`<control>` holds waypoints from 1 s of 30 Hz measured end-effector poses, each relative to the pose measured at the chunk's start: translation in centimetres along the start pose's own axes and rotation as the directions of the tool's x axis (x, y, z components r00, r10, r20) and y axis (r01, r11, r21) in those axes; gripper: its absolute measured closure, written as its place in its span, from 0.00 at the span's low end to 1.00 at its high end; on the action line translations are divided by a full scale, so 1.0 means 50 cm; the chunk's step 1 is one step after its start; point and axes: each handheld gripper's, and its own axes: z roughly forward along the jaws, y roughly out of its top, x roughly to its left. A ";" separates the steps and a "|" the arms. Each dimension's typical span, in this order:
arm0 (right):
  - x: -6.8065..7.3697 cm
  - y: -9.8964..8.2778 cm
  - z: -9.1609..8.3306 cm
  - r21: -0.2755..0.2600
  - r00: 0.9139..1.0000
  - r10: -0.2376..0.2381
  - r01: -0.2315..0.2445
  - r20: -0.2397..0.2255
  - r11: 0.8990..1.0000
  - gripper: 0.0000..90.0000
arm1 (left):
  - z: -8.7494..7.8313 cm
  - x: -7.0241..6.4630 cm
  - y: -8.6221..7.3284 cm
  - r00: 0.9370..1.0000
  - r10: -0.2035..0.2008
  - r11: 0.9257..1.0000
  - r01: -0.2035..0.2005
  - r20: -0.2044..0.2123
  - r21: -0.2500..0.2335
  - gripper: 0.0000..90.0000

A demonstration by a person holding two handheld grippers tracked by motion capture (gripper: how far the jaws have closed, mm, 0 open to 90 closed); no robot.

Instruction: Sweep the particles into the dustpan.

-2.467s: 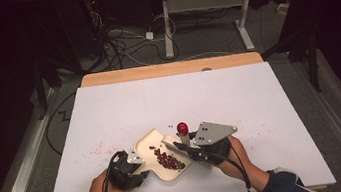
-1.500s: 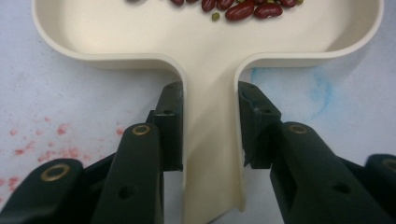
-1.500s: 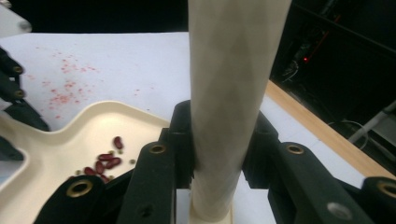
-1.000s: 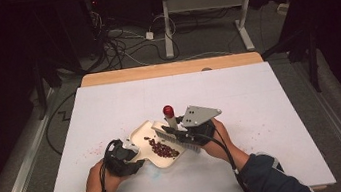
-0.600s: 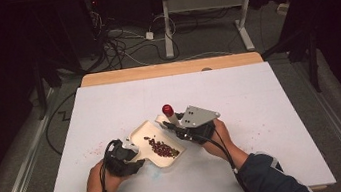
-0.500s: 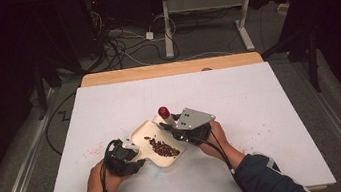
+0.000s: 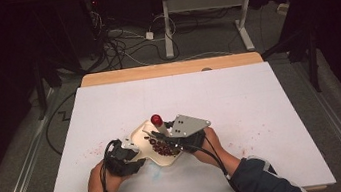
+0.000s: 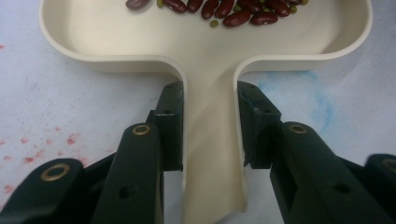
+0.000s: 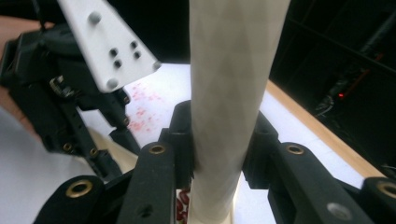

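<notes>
A cream dish [image 7: 139, 132] with a handle lies on the white table near the front edge, holding several red beans [image 7: 163, 148]. My left gripper [image 7: 136, 155] is shut on the dish's handle [image 8: 212, 154], one pad on each side, with the beans [image 8: 233, 10] at the far end of the dish. My right gripper [image 7: 164, 133] is shut on a cream stick [image 9: 229, 84] with a red tip [image 7: 156, 119]. The stick stands steeply over the dish, its lower end among the beans.
Faint red stains [image 7: 94, 150] dot the white table cover [image 7: 260, 98], and a blue smear [image 8: 310, 93] lies beside the dish. The wooden far edge [image 7: 169, 69] borders a dark floor with cables [image 7: 120, 37]. The left gripper's black body [image 9: 56, 107] shows beside the stick.
My right gripper has carried the stick a little to the left over the dish, and the red tip has shifted left. The left gripper and dish have stayed put over the last second.
</notes>
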 end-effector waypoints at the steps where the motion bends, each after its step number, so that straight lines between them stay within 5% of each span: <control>1: -0.003 0.003 -0.005 -0.007 1.000 0.006 -0.006 0.001 1.000 0.78 | -0.001 0.001 -0.001 1.000 0.001 1.000 -0.001 -0.001 0.000 0.71; 14: -0.009 -0.028 -0.075 0.095 0.999 0.033 -0.035 0.024 0.995 0.78 | 0.003 0.005 -0.005 1.000 -0.019 1.000 0.019 -0.022 0.006 0.71; 22: 0.030 -0.012 -0.072 0.082 0.998 0.050 -0.046 -0.040 0.996 0.78 | 0.005 0.007 0.000 0.999 -0.038 0.999 0.038 -0.023 0.001 0.71; 30: 0.028 -0.002 -0.075 0.064 0.998 0.052 -0.050 -0.025 0.997 0.78 | 0.005 0.007 -0.006 0.999 -0.039 0.999 0.039 -0.024 -0.006 0.71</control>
